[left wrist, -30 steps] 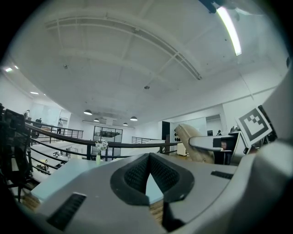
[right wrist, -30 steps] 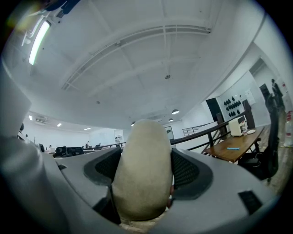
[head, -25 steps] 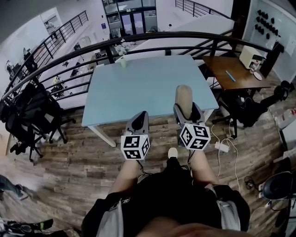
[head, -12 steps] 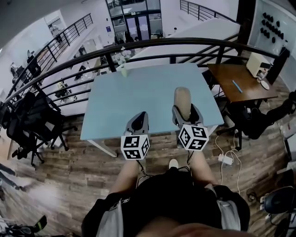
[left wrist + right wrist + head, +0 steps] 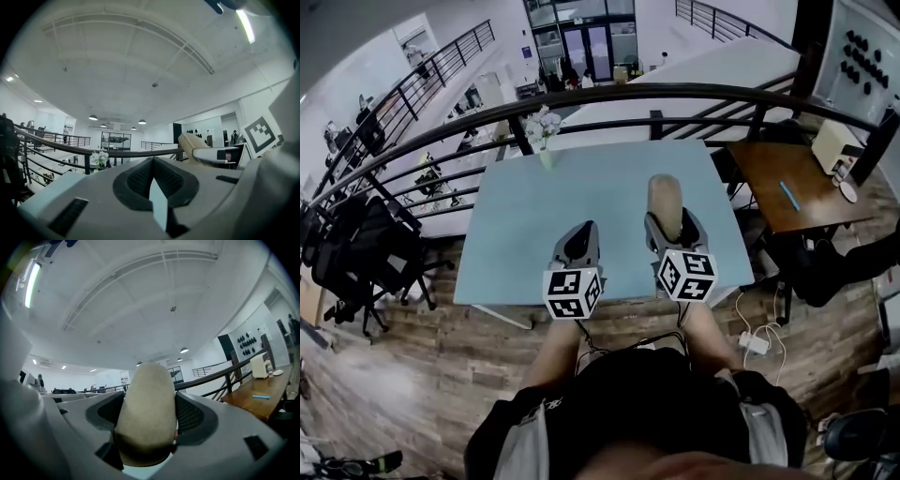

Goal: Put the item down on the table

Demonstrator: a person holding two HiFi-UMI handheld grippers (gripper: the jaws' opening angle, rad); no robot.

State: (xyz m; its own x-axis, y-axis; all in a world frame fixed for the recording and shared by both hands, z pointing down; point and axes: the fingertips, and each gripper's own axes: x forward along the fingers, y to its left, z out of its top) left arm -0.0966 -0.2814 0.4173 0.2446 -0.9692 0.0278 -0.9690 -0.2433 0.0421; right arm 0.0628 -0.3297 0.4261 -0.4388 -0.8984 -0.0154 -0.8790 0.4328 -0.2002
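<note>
Gripping a tan, rounded item on both flanks, the right tongs hold it upright, a clamp only the right gripper view shows. The left tongs are closed, tips together, with nothing between them. The left gripper view catches the item side-on. Only the head view places both tongs over the near edge of the counter, the item raised above its right part. A flower vase stands at the counter's far edge, with a railing beyond it and a wooden desk to the counter's right.

Flower vase, black railing, wooden desk, office chairs
</note>
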